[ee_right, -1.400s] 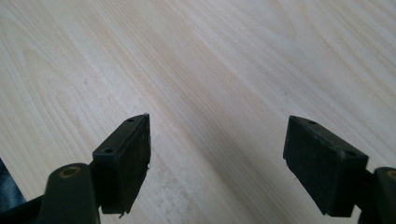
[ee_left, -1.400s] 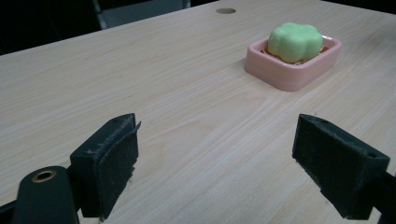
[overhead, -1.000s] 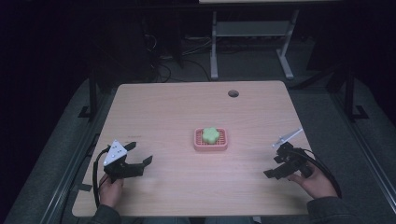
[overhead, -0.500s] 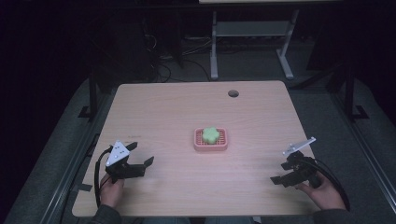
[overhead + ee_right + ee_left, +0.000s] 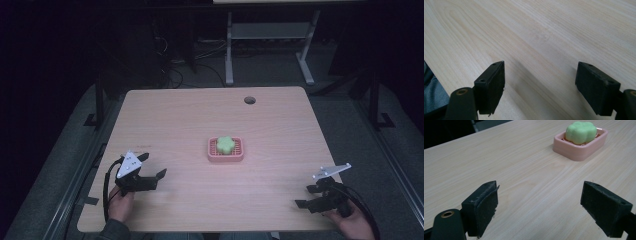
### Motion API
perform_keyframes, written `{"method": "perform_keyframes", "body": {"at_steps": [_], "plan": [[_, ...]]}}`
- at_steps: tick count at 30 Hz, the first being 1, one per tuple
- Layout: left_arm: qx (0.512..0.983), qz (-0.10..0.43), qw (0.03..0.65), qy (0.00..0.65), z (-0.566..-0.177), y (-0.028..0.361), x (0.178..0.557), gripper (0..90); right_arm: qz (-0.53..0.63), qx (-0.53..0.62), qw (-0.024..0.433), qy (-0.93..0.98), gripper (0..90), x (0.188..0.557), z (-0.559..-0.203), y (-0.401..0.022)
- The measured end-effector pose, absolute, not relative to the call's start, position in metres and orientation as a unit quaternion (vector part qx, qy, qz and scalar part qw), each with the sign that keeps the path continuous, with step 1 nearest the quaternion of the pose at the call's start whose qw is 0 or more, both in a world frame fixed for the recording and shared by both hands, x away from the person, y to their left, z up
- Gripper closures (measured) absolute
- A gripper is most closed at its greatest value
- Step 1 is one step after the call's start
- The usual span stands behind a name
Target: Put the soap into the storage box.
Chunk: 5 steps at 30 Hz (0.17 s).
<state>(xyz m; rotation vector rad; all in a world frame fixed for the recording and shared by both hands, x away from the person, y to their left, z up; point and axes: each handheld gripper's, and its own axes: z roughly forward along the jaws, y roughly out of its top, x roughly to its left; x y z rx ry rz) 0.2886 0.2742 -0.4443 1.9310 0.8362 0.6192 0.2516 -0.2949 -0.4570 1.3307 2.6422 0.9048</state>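
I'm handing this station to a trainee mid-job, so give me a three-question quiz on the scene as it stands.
1. True or false: the green soap lies in the pink dish.
2. Which is nearer the dish: A, the left hand-held gripper, or B, the right hand-held gripper?
3. Fill in: both hand-held grippers' jaws stand ____, holding nothing.

Key
1. True; the soap sits inside the dish at mid-table.
2. A; the right one is near the table's right front corner.
3. Open; only bare wood shows between each pair of jaws.

The soap (image 5: 226, 144) lies in the dish (image 5: 212, 152) at the table's (image 5: 200, 110) middle.
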Motion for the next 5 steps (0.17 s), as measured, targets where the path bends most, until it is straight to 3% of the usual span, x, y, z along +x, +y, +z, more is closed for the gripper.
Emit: {"method": "perform_keyframes", "body": {"at_steps": [5], "plan": [[0.782,0.253,0.457,0.340,-0.4435,0.2747,0.2888,14.2,0.325,0.427,0.044,0.842,23.3,0.2413,-0.4499,-0.2992]]}}
